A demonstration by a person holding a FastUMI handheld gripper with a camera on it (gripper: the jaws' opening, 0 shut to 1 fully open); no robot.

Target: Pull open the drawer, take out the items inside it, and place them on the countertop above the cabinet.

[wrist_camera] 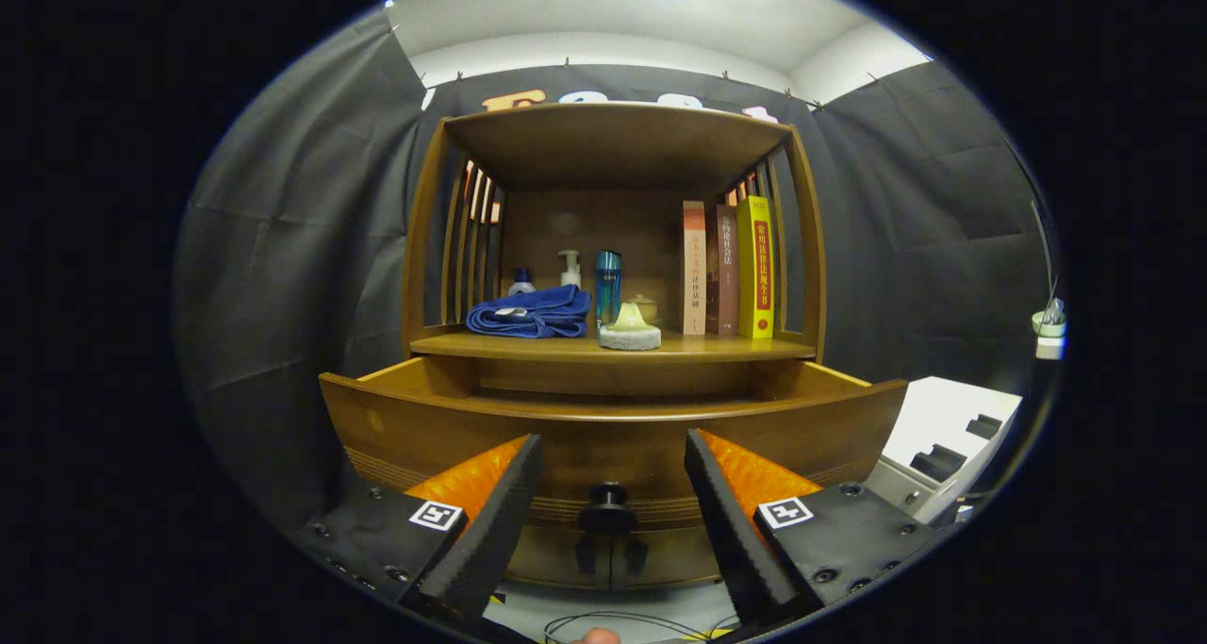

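The wooden cabinet's drawer (453,427) stands pulled out toward me, its curved front panel facing the camera. From this low angle the inside of the drawer is hidden. Its dark round knob (607,508) sits between my two fingers, touching neither. My gripper (613,438) is open, level with the drawer front. On the countertop (735,347) above the drawer lie a folded blue towel (530,311) and a pale cone-shaped piece on a grey round pad (630,329).
Behind the towel stand a white pump bottle (570,269), a tall blue bottle (608,288) and a small blue-capped bottle (520,281). Three books (726,269) stand upright at the counter's right. A white box (948,432) sits right of the cabinet. Cables (622,622) lie below.
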